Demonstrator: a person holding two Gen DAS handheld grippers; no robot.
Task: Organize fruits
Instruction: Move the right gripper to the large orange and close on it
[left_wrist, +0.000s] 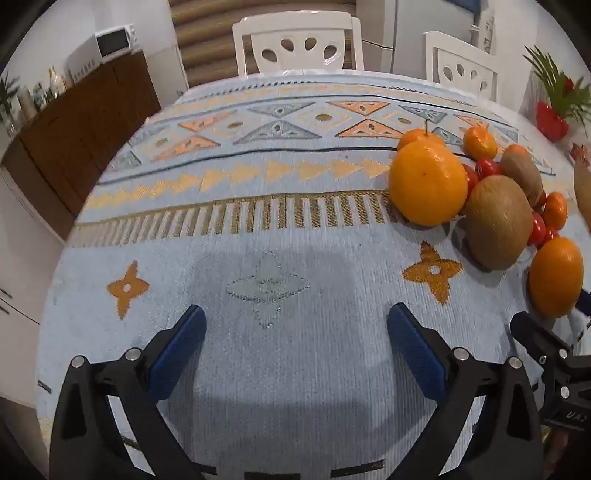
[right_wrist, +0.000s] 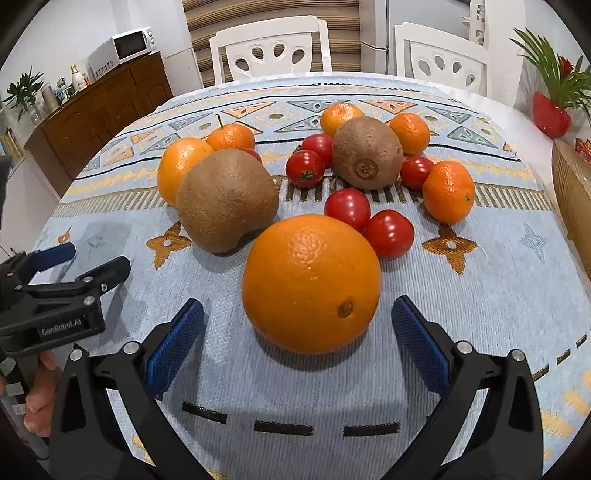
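Step in hand: we judged the sorting barely begun; the fruit lay mixed in one loose heap on the tablecloth (right_wrist: 480, 295).
Right claw (right_wrist: 297, 328): jaws spread wide, holding nothing; the big orange (right_wrist: 312, 282) sat low in the centre of the right wrist view, just ahead of the blue pads (right_wrist: 173, 345) and between their lines.
Left claw (left_wrist: 295, 343): also wide and empty, over bare cloth in the lower middle of its view, the heap off at the right edge.
Fruit: kiwi (right_wrist: 227, 199) at left centre, a second kiwi (right_wrist: 367, 151) upper centre, tomatoes (right_wrist: 347, 208) between them, mandarins (right_wrist: 447, 192) towards the right.
Container: at the right edge a tan curved thing (right_wrist: 574, 195); we could not tell what it was.
Next move, our guess: ease the right claw forward until the pads flank the big orange, then close gently; it may roll.
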